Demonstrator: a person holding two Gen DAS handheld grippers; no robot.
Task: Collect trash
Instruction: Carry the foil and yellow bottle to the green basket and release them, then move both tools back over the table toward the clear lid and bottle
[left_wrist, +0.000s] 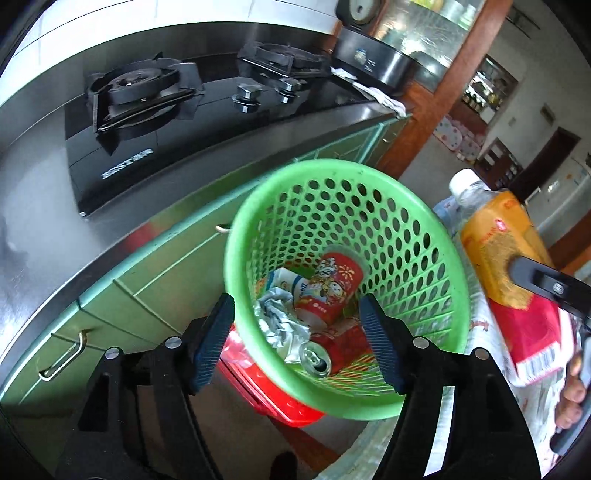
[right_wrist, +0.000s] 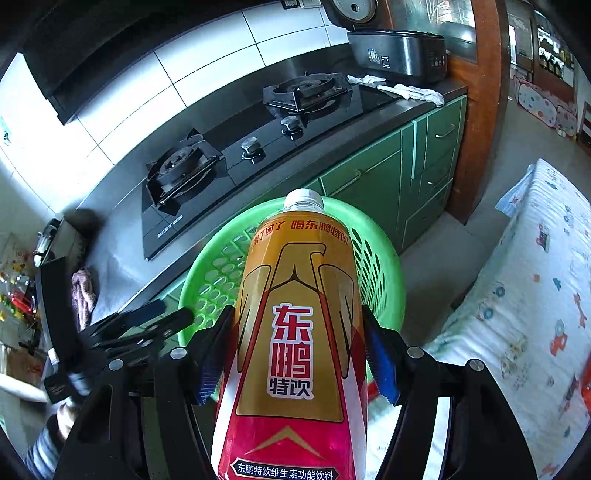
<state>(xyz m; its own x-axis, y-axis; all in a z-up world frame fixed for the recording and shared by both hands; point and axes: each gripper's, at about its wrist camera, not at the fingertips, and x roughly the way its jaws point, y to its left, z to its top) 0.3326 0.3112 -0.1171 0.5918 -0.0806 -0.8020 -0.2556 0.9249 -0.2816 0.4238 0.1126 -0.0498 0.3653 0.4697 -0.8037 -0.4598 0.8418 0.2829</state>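
Observation:
A green perforated basket (left_wrist: 424, 229) holds a red printed cup (left_wrist: 332, 291), a red can (left_wrist: 328, 354), a small carton and crumpled foil (left_wrist: 277, 325). My left gripper (left_wrist: 295, 339) is open and empty, its fingers on either side of the basket's near rim. My right gripper (right_wrist: 295, 350) is shut on a plastic drink bottle (right_wrist: 295, 332) with an orange and red label and a white cap. The bottle points at the basket (right_wrist: 207, 280). In the left wrist view the bottle (left_wrist: 498, 258) hangs just right of the basket.
A black two-burner gas hob (left_wrist: 155, 110) sits in the steel counter behind the basket, above green cabinets (right_wrist: 369, 184). A dark cooker (right_wrist: 399, 55) and white cloth (right_wrist: 413, 90) stand at the counter's right end. A patterned cloth surface (right_wrist: 535, 295) lies right. A red object (left_wrist: 266, 391) sits under the basket.

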